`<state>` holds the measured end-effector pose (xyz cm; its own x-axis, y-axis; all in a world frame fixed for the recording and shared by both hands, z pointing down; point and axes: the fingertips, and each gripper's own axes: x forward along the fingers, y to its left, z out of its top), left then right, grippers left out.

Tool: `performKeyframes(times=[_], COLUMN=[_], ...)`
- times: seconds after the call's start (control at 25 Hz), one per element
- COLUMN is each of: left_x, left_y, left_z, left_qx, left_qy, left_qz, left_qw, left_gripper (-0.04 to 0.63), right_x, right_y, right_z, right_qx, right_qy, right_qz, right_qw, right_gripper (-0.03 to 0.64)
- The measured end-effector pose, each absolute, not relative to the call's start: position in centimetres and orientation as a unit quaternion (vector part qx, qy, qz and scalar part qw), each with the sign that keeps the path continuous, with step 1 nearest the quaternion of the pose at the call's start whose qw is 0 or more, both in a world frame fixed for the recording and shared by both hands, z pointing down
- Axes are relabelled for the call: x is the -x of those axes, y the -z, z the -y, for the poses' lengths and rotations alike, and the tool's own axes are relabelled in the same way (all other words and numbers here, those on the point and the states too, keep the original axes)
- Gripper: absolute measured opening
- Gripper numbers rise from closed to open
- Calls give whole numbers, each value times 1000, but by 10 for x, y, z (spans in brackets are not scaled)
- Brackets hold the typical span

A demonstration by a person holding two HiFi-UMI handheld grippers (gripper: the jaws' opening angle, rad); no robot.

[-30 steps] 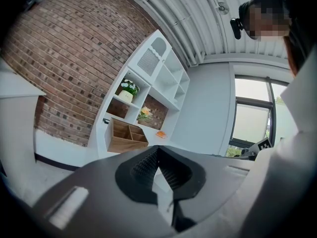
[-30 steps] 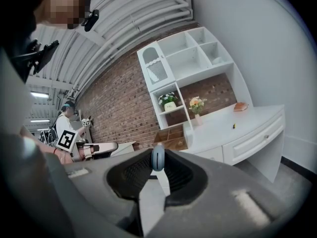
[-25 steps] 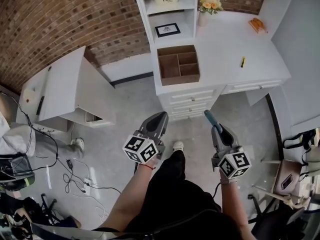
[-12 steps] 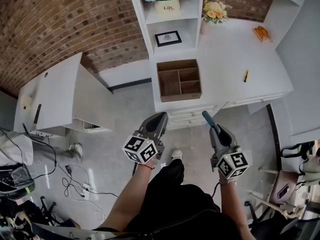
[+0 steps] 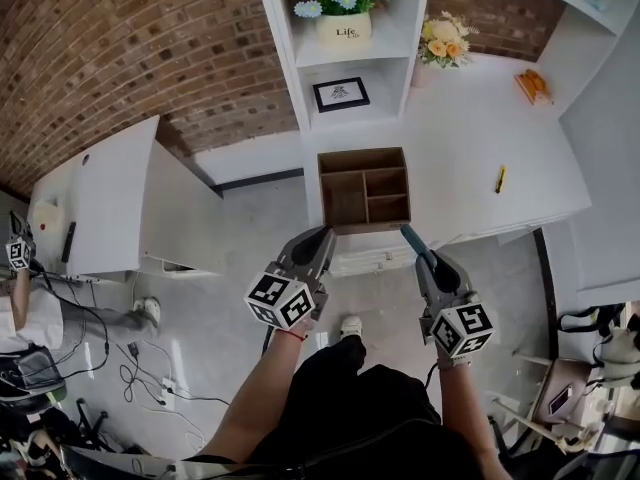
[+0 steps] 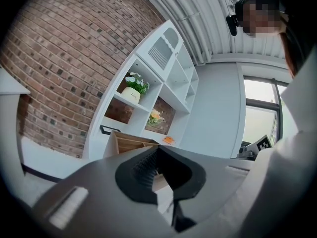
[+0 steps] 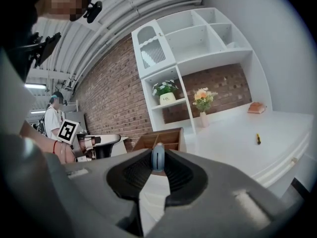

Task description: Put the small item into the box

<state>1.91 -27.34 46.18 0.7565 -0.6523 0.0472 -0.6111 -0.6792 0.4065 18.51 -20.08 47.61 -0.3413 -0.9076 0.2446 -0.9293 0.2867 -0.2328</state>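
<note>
Right gripper [image 7: 157, 163] jaws clamped on small blue item [image 7: 157, 155], perhaps a pen, left gripper [image 6: 157, 148] jaws together

Your white surface [image 5: 470, 138] carries a brown wooden box [image 5: 365, 190], open-topped and split into compartments, at its front left edge. To the box's right, well apart, lies a small yellow stick-shaped item [image 5: 500, 179]. Farther back near the right corner sits an orange object [image 5: 533, 84]. A vase of orange and white flowers [image 5: 443, 43] stands at the back by the brick wall. Behind the box, one shelf holds a framed picture [image 5: 340, 94], and the shelf above it a white flower pot [image 5: 343, 13].
</note>
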Motion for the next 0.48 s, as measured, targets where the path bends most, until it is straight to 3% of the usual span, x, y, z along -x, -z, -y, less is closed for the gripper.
performKeyframes(times=[0.48], left_x=[-13], left_y=[-467], left_z=[293], left_qx=[-909], left_qy=[60], left_qz=[356], left_qw=[211], left_gripper=[2], right_x=[-186], right_y=[-492], right_z=[239], right_qx=[-561], right_qy=[-174], right_qz=[805], right_qw=[86], right_gripper=[69])
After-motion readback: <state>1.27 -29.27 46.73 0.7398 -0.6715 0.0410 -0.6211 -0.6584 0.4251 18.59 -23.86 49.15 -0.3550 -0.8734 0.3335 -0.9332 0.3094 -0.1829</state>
